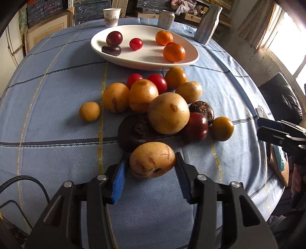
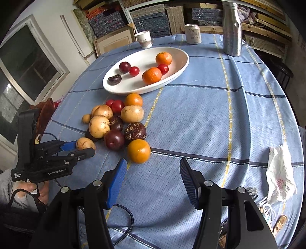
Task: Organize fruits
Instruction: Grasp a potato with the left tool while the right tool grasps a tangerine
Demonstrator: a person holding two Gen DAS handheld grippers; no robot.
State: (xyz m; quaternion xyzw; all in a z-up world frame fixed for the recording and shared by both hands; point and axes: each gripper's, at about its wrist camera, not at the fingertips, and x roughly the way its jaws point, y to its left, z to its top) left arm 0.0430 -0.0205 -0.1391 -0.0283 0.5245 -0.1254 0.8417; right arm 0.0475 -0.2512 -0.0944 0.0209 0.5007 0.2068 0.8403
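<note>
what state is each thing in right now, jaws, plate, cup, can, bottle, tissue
left gripper: jaws closing around a yellow fruit, pads at its sides
right gripper: jaws open, nothing between them
white plate: part filled, six fruits in it
fruit pile: loose on the cloth beside the plate
paper cup: upright
can: upright
metal bottle: upright
tissue: crumpled, at the table edge

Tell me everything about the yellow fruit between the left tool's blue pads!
The yellow fruit is egg-shaped, smooth and tan-yellow, with brown scratches and a dark dimple at its near end. It lies on its side on the blue tablecloth, nearest of the pile, against a dark fruit. The left tool has a blue pad at each side of it.
</note>
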